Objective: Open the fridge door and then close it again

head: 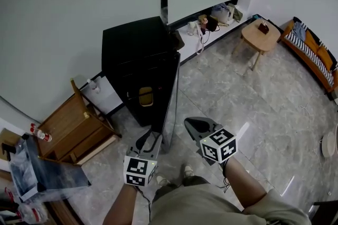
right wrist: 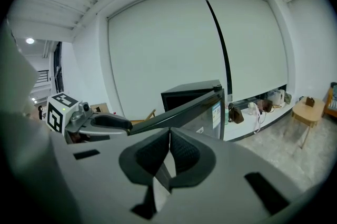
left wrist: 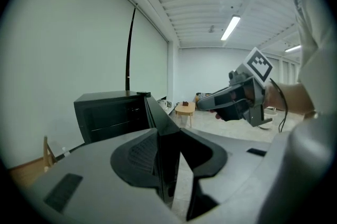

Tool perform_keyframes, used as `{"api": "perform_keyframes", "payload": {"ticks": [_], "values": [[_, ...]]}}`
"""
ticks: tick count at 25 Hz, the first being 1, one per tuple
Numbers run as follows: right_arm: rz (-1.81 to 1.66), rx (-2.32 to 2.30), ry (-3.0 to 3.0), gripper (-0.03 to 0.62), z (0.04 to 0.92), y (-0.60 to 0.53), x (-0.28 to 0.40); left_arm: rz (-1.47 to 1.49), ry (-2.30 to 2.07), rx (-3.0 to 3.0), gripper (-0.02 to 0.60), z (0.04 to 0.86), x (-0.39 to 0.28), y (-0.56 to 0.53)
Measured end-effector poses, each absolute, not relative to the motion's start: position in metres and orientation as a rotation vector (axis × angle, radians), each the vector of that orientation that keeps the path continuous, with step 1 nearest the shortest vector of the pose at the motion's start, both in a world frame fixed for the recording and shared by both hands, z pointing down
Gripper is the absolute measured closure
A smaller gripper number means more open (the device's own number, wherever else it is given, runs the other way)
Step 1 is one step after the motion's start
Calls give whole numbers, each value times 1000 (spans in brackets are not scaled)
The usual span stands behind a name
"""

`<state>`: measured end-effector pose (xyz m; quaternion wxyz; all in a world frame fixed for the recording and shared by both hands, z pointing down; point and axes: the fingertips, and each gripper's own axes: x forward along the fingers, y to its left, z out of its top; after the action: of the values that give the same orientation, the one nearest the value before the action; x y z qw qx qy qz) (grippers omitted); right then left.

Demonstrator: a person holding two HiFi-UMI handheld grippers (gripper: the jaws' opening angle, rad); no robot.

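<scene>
One black fridge (head: 134,55) is seen straight ahead of the two grippers, and its single fridge door (head: 170,102) is swung wide open, so that the free edge is reached at the tips of the left gripper (head: 147,143). That gripper's two jaws are held partly apart with the door's edge taken between them. The left pad is laid on one face and the tip of the right jaw is met by the other face, so the door is gripped, though a sliver of floor is seen lower down beside the right jaw. The right gripper (head: 198,124) is held just to the right of the door, apart from it. Its two jaws are pressed together and nothing is held between them. The door is seen beyond them, slanting away to the fridge. Two marker cubes are counted, one (head: 140,171) behind the left jaws and one (head: 219,146) behind the right jaws. Two roller blinds (head: 79,7) are hung on the wall beyond the fridge. One wooden chair (head: 71,126) is stood to the left of the left gripper. One round side table (head: 260,36) and one sofa (head: 311,55) are placed well off to the right of the right gripper.
</scene>
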<state>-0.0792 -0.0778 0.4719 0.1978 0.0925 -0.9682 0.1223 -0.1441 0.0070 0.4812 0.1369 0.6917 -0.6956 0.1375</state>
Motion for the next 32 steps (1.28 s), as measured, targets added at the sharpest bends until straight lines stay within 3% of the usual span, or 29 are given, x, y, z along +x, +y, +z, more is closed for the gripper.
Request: {"api": "perform_keyframes", "payload": {"ticks": [21,32], "values": [[391,360,-2679,597,483,-97,-28,348,-1799,2180,537,480,-69,-24],[429,477,-2671,597,487,-120,11,335,-1659,2295,541,481,-23,-51]]}}
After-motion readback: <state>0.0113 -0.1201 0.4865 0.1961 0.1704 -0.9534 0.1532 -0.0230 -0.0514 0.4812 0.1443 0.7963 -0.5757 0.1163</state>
